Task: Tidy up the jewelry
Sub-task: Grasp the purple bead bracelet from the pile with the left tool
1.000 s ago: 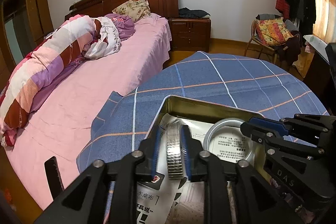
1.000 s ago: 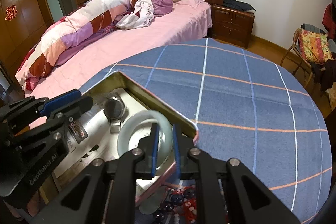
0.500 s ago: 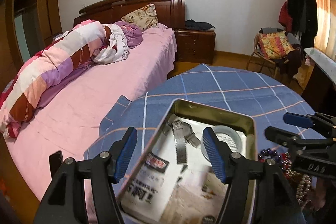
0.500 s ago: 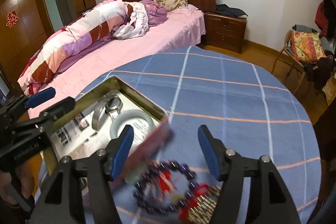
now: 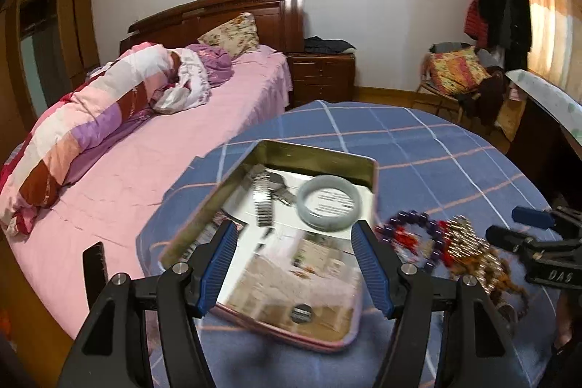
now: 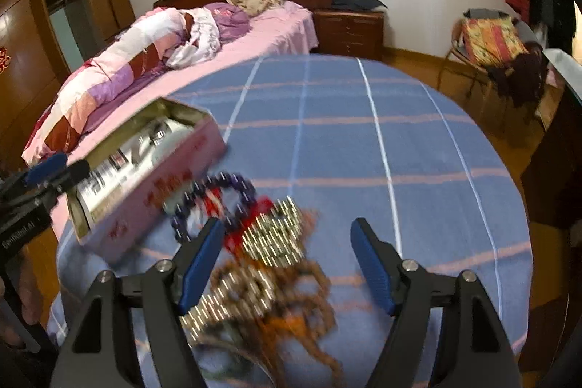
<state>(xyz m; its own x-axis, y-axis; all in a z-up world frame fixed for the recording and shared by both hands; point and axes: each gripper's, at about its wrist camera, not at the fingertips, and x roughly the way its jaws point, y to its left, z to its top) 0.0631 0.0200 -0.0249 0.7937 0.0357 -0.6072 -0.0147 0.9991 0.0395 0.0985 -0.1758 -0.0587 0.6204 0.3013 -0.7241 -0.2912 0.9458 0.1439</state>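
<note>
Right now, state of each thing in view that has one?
Tin box: open, no lid on.
Watch: in the box, lying flat.
Jade bangle: in the box, flat.
Bead pile: tangled on the tablecloth, outside the box.
Left tool: open, empty.
Right tool: opening, nothing gripped.

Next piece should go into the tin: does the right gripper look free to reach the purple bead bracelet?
Probably yes: the right gripper, jaws opening and empty, faces the purple bead bracelet lying uncovered beside the tin.
</note>
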